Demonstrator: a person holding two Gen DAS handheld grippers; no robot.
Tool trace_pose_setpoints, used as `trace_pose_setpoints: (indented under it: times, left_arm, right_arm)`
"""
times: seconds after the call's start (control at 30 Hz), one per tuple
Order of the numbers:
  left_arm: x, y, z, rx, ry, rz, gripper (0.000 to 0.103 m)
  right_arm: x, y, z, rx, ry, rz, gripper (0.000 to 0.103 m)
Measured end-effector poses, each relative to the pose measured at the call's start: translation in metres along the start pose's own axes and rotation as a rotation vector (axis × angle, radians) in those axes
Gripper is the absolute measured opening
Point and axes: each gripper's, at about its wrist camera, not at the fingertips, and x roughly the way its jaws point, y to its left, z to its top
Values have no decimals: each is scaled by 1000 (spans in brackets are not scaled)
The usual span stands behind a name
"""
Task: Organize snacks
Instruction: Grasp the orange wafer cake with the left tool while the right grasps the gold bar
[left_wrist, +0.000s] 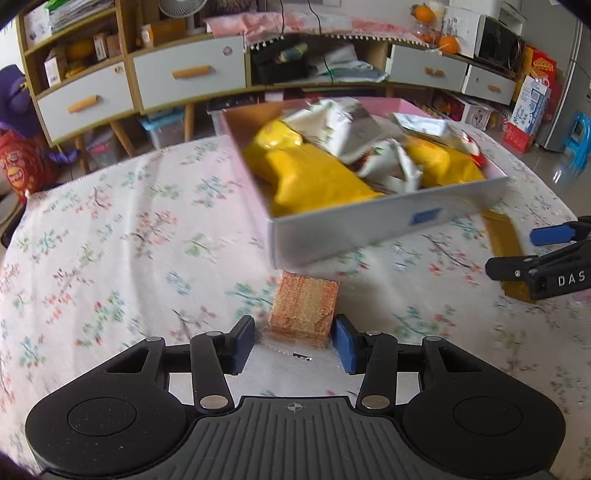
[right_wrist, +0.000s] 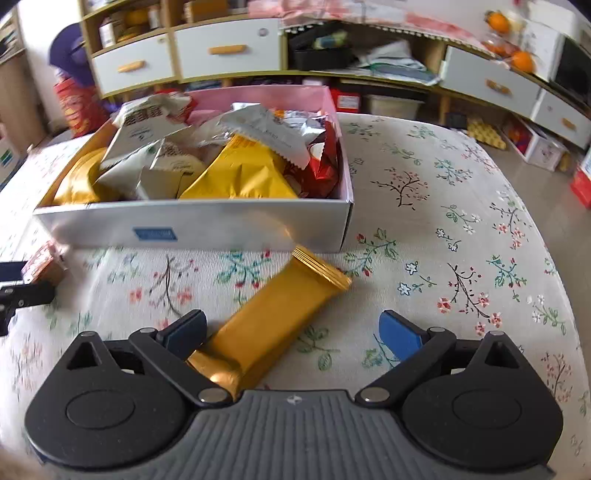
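A white box (left_wrist: 369, 229) (right_wrist: 221, 229) holds several yellow, white and red snack packets. An orange wafer pack (left_wrist: 304, 308) lies on the floral tablecloth in front of it, between the fingers of my left gripper (left_wrist: 295, 341), which is open around it with small gaps on both sides. A gold snack bar (right_wrist: 273, 317) lies slanted on the cloth. My right gripper (right_wrist: 291, 332) is open around its near end, with the left finger (right_wrist: 184, 332) close to it. The right gripper shows in the left wrist view (left_wrist: 546, 254), and the wafer pack in the right wrist view (right_wrist: 42, 262).
The floral tablecloth (left_wrist: 110, 240) covers the table. A cabinet with white drawers (left_wrist: 184, 74) stands beyond the table's far edge, with boxes and bins on the floor under it. Oranges (right_wrist: 521, 61) sit on the cabinet at the right.
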Motion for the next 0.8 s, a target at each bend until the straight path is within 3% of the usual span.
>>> trace_pose_setpoints:
  times: [0.2, 0.33, 0.47, 0.8]
  left_arm:
    - [-4, -23, -1, -39, 38, -40, 45]
    - [-6, -36, -4, -57, 35, -76, 51]
    - [-4, -42, -7, -45, 6, -63, 62]
    - [0, -49, -5, -56, -21, -31, 60]
  right_arm:
    - [-8, -13, -9, -76, 3, 43, 97]
    - [-13, -22, -13, -94, 10, 41, 96]
    - [-16, -27, -15, -89, 14, 61, 89]
    - [-13, -5, -14, -150, -9, 128, 89]
